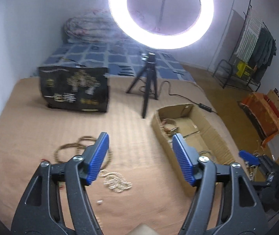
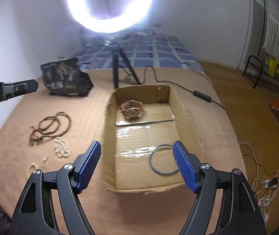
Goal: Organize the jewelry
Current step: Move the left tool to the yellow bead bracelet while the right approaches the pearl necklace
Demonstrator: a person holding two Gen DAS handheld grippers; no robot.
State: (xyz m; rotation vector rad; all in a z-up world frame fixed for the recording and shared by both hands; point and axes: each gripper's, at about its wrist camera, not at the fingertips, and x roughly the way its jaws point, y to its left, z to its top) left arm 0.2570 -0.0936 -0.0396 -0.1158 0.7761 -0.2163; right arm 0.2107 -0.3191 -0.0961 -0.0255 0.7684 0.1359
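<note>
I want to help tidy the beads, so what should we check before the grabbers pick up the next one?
1. Left gripper open and empty: ok.
2. Right gripper open and empty: ok.
3. Cardboard box has free floor for more; only a blue ring and a brown bracelet bundle lie in it: ok.
4. Jewelry still waiting on the blanket: brown bead necklace, pearl strand: ok, both in plain sight.
5. Necklace and pearl strand apart, not tangled: cannot tell, they lie very close.
6. Tiny white piece big enough to pinch: cannot tell.
</note>
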